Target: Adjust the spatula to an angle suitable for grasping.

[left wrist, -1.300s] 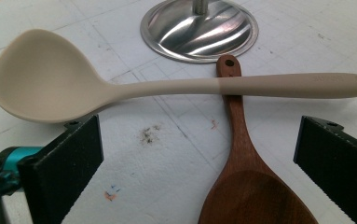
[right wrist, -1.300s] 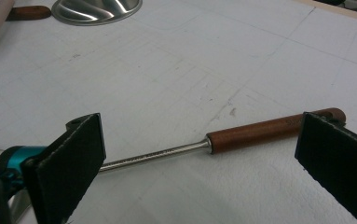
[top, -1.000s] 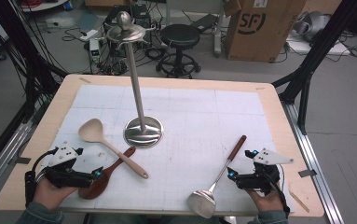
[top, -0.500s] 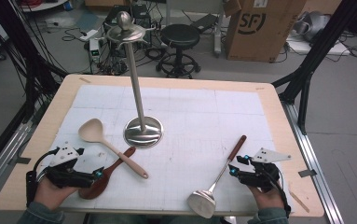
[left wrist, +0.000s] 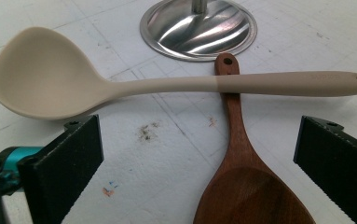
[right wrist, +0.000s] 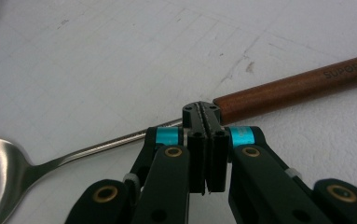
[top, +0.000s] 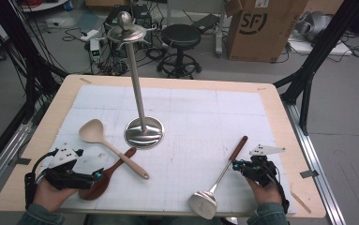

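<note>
Right gripper view: right gripper jaws pressed together beside the steel ladle; left gripper gapes wide around the wooden spatula

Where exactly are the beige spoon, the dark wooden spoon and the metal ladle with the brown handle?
beige silicone spoon (left wrist: pixel 41 84), left gripper view, on its bowl.
dark wooden spoon (left wrist: pixel 234 116), left gripper view, on its handle below the beige one.
metal ladle (top: pixel 204 205), high view, on its steel bowl.

Stand blocks mat centre; right half free.
</note>
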`<state>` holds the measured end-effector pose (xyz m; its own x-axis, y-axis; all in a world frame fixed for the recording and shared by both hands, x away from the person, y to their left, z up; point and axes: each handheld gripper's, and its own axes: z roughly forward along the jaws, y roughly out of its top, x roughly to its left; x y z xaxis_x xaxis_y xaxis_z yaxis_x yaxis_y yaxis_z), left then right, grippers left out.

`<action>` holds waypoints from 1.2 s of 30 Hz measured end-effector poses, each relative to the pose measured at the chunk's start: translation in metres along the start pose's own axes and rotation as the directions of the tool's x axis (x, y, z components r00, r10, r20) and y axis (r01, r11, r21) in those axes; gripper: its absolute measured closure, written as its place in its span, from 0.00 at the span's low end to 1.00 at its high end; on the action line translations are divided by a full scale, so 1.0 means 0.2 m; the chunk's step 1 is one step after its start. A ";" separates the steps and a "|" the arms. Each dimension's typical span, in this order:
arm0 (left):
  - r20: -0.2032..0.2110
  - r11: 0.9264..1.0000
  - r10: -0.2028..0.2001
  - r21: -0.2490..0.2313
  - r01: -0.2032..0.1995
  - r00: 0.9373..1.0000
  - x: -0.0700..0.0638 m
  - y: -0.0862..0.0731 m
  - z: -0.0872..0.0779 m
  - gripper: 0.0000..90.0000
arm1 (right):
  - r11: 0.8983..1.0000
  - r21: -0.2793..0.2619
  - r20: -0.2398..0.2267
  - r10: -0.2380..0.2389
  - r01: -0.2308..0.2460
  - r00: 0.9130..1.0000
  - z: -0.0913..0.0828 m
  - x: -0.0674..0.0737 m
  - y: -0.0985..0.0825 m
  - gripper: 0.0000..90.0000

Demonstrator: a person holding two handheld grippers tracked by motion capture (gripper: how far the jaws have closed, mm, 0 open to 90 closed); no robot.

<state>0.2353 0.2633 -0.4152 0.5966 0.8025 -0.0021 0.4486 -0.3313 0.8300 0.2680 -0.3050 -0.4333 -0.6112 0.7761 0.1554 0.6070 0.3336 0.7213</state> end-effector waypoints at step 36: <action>-0.008 1.000 -0.005 0.003 0.005 1.000 0.02 0.00 0.00 0.02 | 0.995 0.074 -0.060 -0.056 0.060 0.997 0.28 0.05 0.20 0.99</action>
<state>0.2371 0.2661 -0.4160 0.5894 0.8078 -0.0019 0.4533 -0.3287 0.8285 0.3143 -0.2540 -0.4398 -0.6734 0.7228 0.1554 0.6053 0.4183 0.6773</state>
